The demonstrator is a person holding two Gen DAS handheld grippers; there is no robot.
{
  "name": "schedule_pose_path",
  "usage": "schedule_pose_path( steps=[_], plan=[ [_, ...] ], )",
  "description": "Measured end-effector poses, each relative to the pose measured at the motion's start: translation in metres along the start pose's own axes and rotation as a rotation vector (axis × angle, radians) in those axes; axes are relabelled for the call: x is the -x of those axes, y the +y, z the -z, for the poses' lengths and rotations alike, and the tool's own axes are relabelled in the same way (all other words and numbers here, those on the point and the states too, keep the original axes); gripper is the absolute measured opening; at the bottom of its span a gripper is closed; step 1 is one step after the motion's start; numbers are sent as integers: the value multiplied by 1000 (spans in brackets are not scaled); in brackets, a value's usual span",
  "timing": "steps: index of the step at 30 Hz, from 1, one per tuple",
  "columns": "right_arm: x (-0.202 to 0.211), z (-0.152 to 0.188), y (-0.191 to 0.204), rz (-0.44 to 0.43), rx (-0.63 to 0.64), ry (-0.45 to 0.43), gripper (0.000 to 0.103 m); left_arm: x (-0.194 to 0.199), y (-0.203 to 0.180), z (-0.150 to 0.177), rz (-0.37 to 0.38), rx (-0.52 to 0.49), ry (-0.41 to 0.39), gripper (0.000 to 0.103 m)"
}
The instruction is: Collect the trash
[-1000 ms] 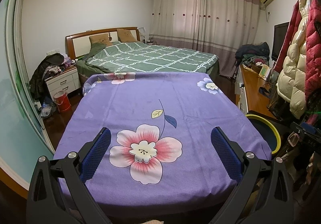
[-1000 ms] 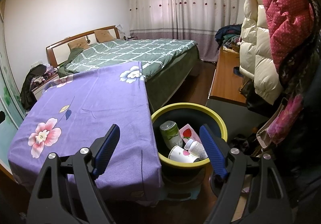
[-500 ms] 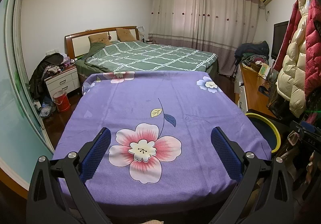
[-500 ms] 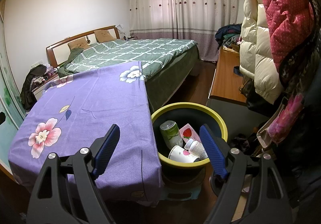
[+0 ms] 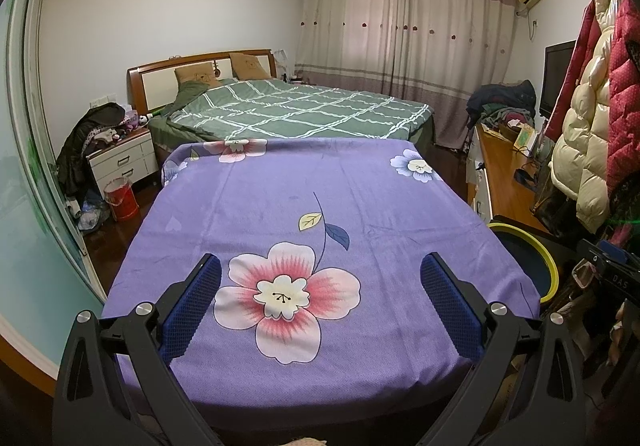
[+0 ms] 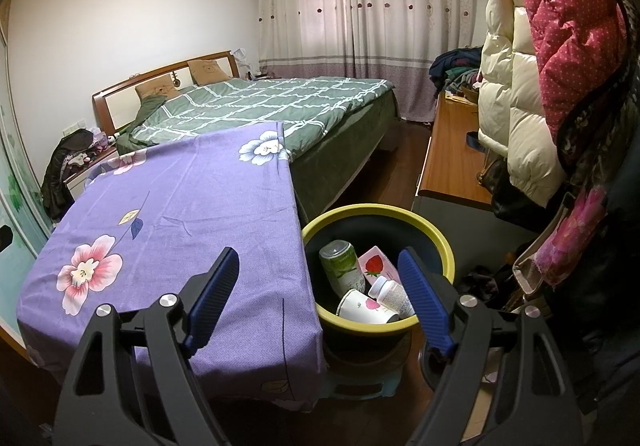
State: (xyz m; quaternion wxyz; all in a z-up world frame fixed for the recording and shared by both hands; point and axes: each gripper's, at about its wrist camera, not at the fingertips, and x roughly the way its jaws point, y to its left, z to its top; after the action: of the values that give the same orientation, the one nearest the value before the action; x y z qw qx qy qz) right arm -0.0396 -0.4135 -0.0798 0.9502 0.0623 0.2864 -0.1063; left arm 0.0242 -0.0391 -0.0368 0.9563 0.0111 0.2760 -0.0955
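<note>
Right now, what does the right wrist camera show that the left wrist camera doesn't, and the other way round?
Only the right wrist view looks into the yellow-rimmed dark bin, showing a green can, a pink strawberry carton, a white paper cup and a white plastic bottle.

Only the left wrist view shows the red bucket on the floor by the white nightstand, and the black television.

Both show the purple floral cloth, the green checked bed, the curtains and open, empty tongs.
</note>
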Motion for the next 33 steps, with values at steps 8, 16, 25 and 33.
schedule_pose_path(
  steps=[8,16,25,33],
  plan=[
    [0,0,0,0,-1,0,77,-1,0,1,1,-1,1,98],
    [-1,0,0,0,-2,0,77,-1,-1,3,0,-1,3,98],
    [-1,0,0,0,-2,0,77,-1,-1,4,-1,-1,4,98],
    [-1,0,0,0,-2,2,77,-2,-1,4,-1,-1,5,98]
  ],
)
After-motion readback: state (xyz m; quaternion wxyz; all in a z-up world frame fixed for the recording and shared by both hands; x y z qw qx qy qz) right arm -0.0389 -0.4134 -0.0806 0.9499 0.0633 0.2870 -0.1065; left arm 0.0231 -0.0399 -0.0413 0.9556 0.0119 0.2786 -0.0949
